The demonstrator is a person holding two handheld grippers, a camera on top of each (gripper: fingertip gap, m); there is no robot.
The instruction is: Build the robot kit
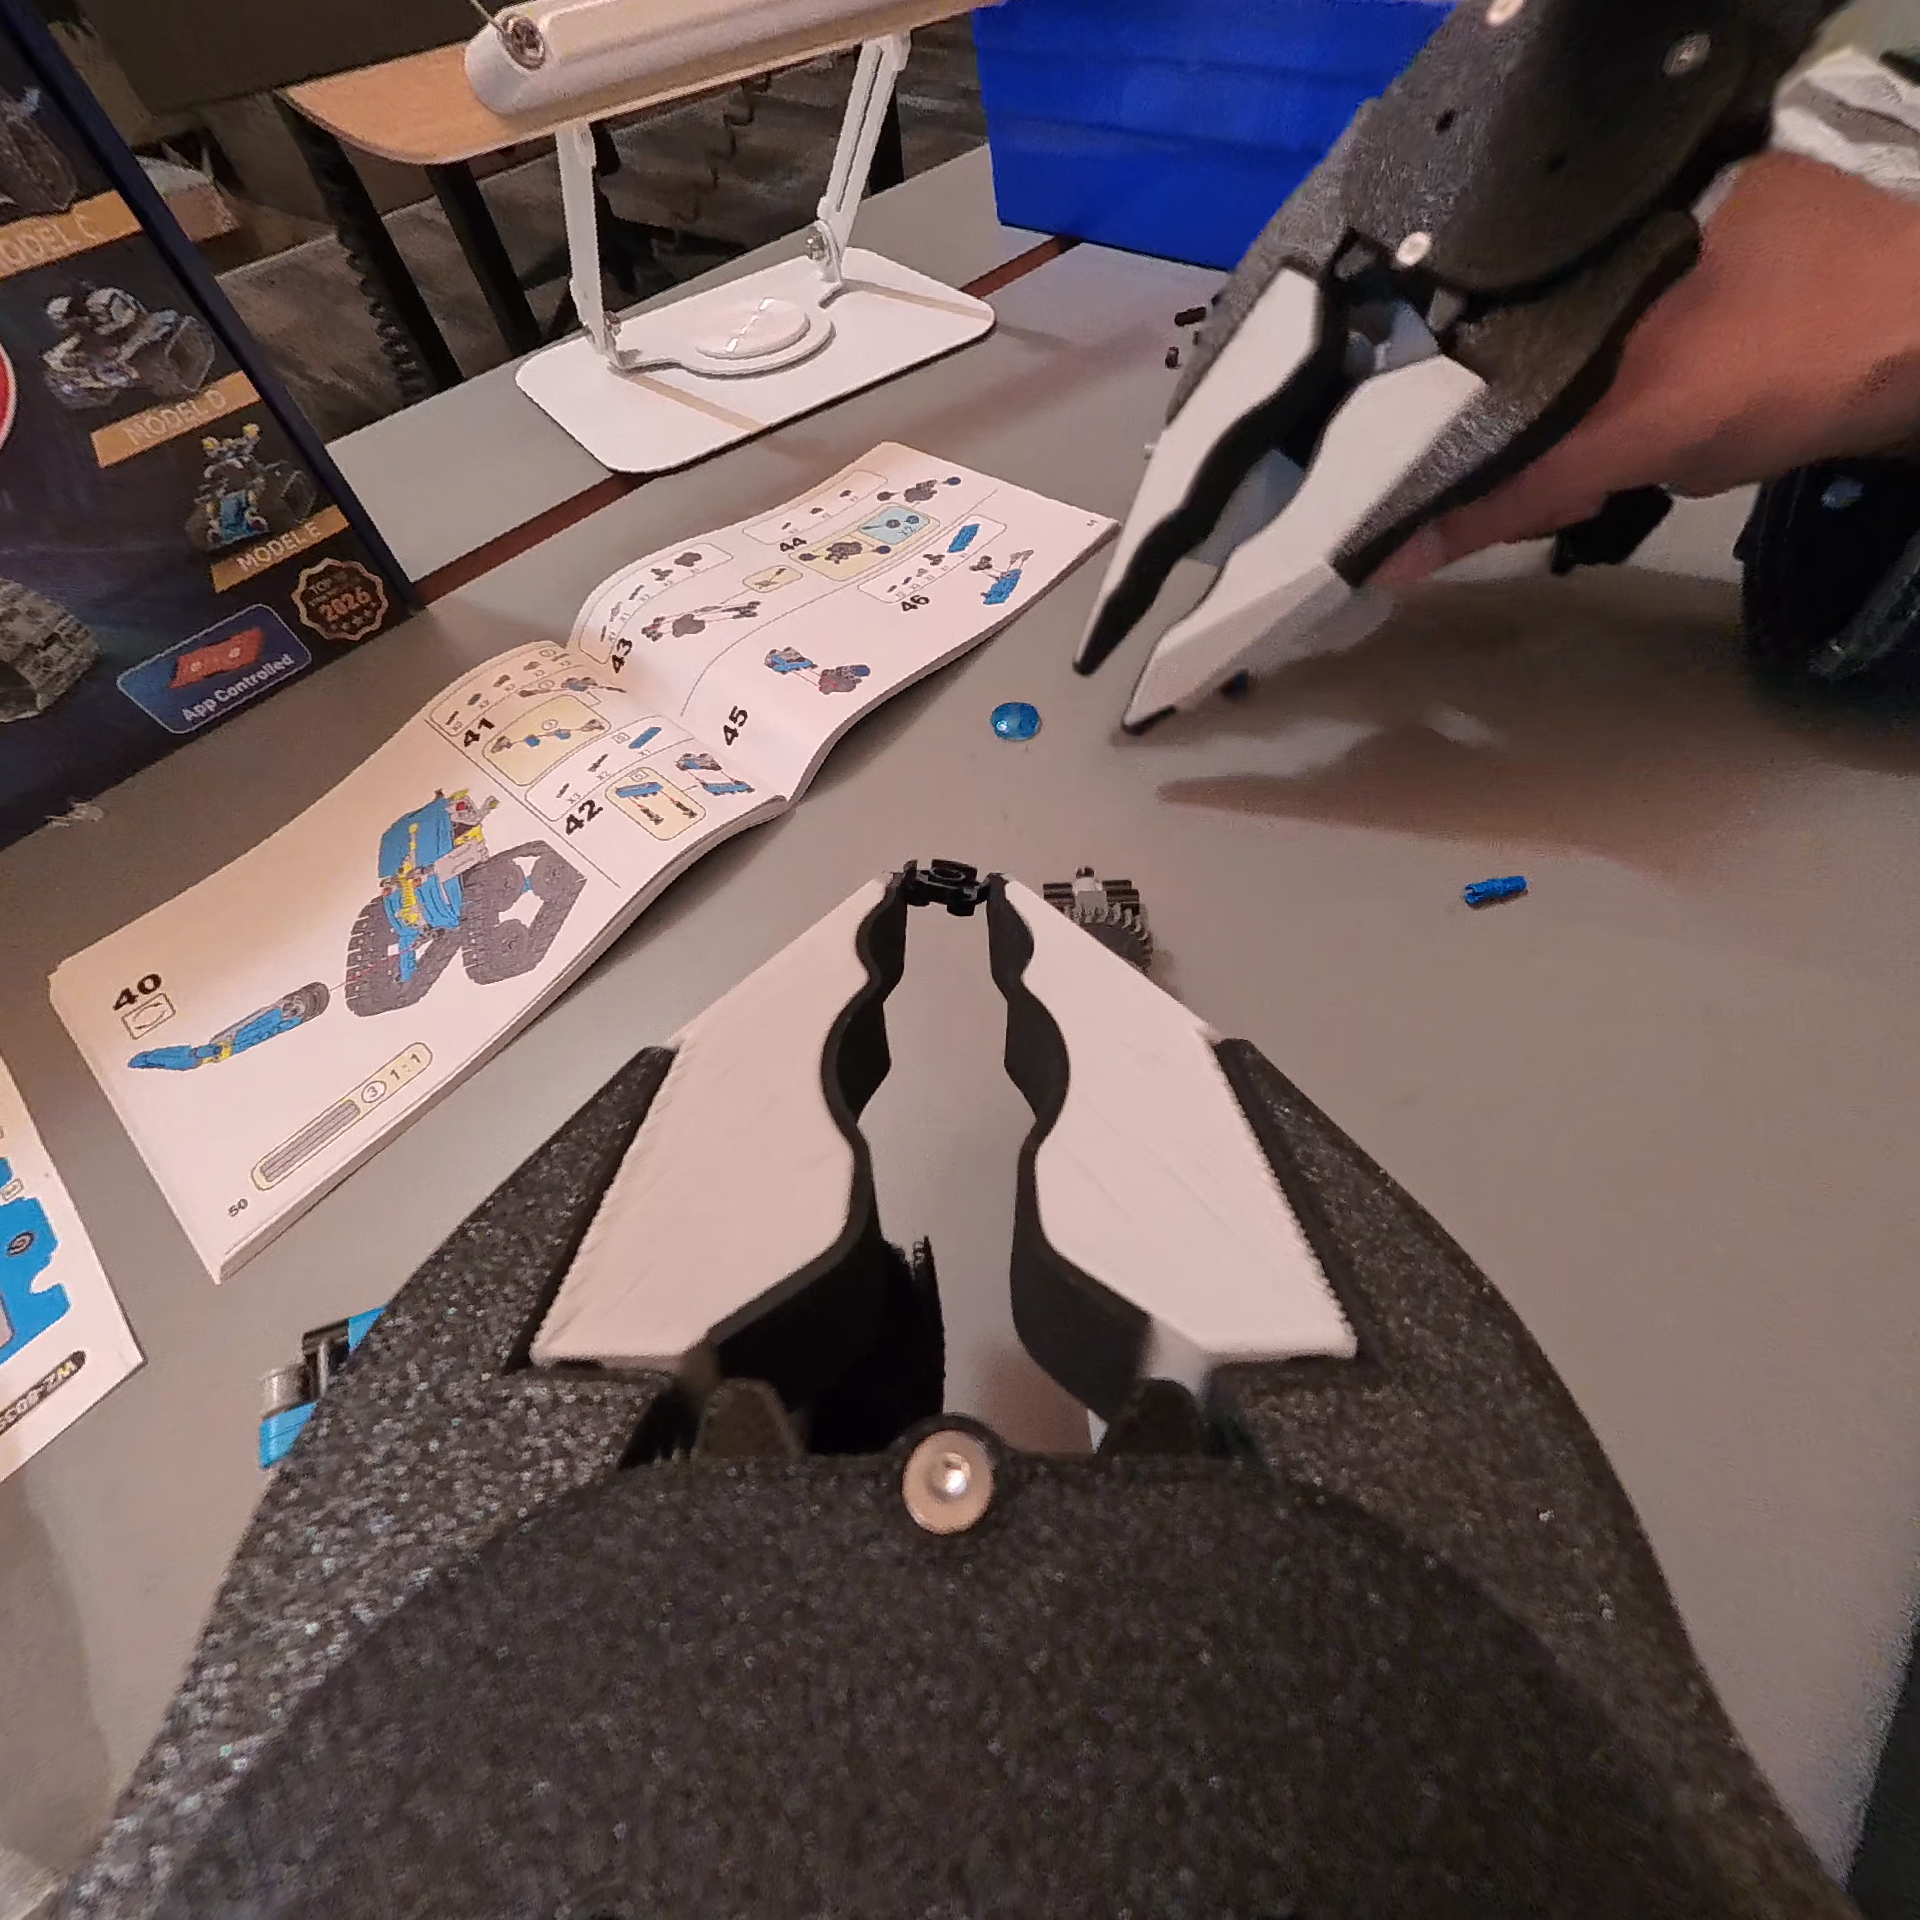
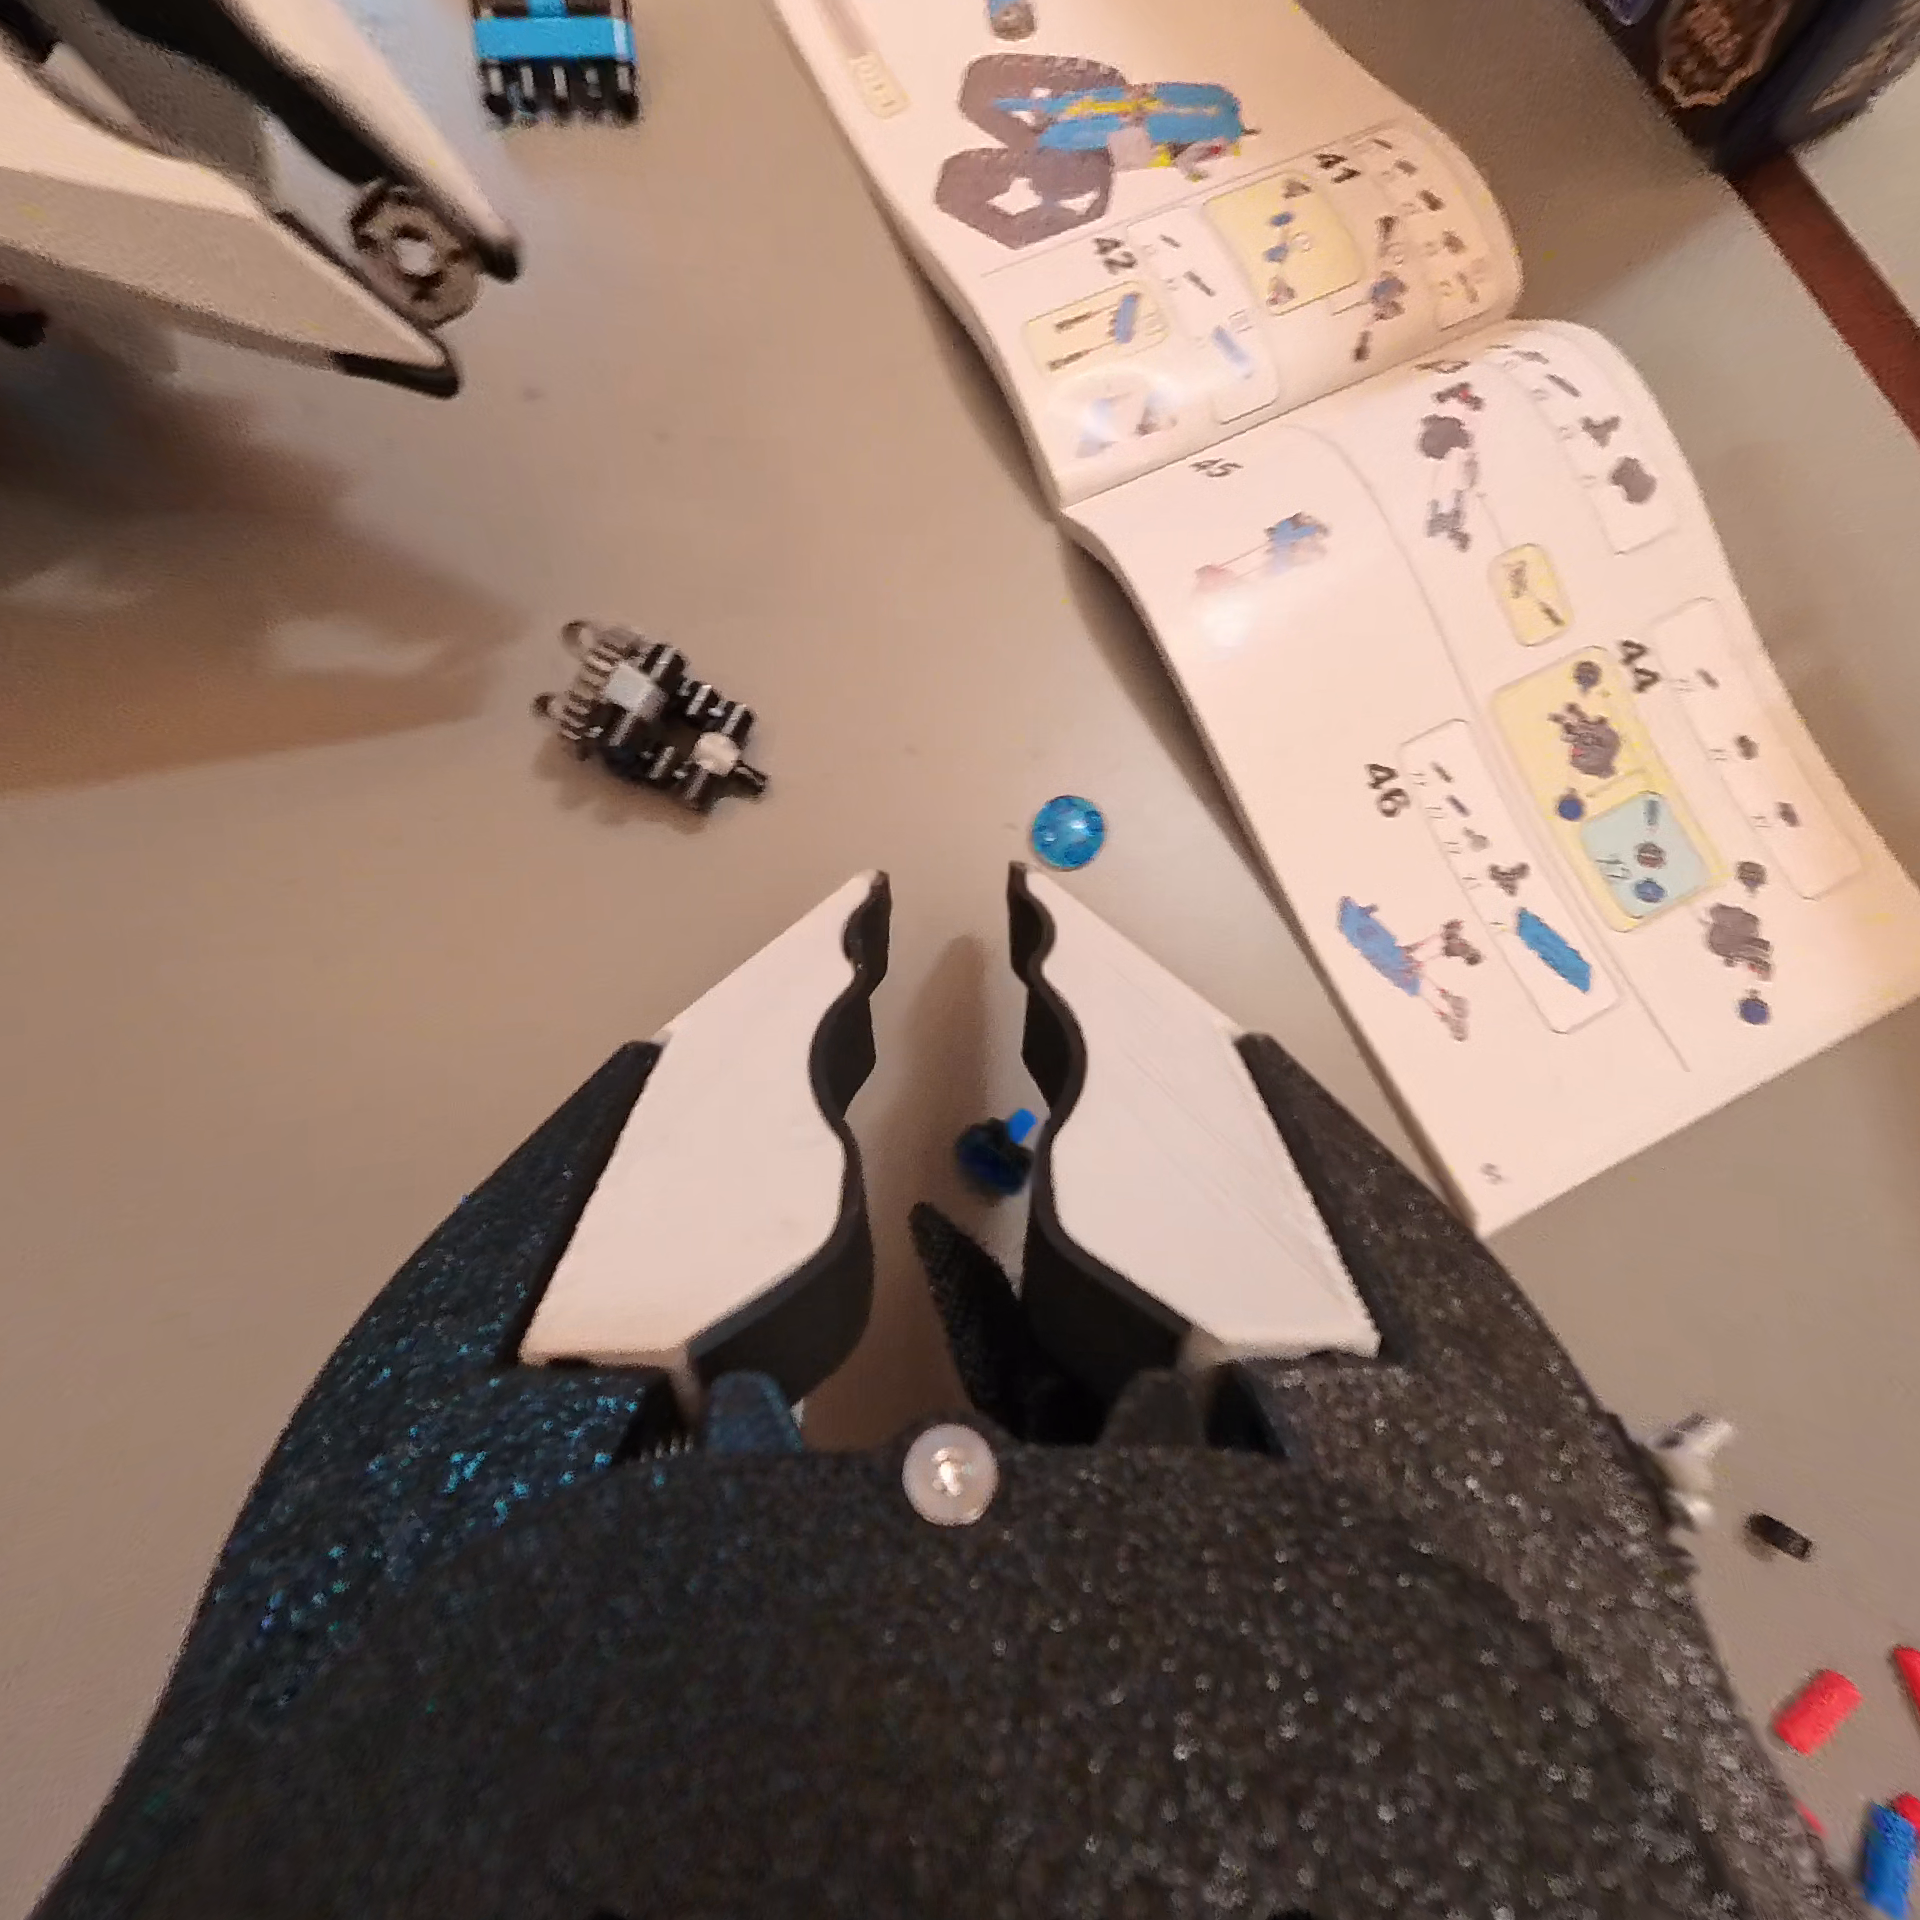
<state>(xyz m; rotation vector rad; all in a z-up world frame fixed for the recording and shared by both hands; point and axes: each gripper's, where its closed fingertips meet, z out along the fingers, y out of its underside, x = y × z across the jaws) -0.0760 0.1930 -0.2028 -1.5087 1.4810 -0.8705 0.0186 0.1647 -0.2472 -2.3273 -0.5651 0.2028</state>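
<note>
My left gripper [image 1: 945, 891] is shut on a small black ring-shaped connector piece [image 1: 943, 885], pinched at the fingertips just above the grey table. It also shows in the right wrist view [image 2: 470, 317] at the top left, with the black piece [image 2: 416, 247]. A black and grey gear assembly [image 1: 1103, 914] lies just past its right finger. My right gripper [image 2: 948, 883] is open and empty, tips low over the table, beside a round blue stud [image 2: 1067, 829]. A small dark blue piece [image 2: 995, 1151] lies on the table between its fingers. The gear assembly [image 2: 655, 717] lies ahead to its left.
An open instruction booklet [image 1: 582, 779] lies to the left, also in the right wrist view [image 2: 1403, 623]. A dark printed box [image 1: 156, 468], a white stand [image 1: 748, 353] and a blue bin [image 1: 1195, 114] stand behind. A blue pin [image 1: 1494, 890], a blue-black block [image 2: 551, 52] and red pieces [image 2: 1816, 1709] lie about. The gap from one gripper's tips to the other's is roughly 11 centimetres.
</note>
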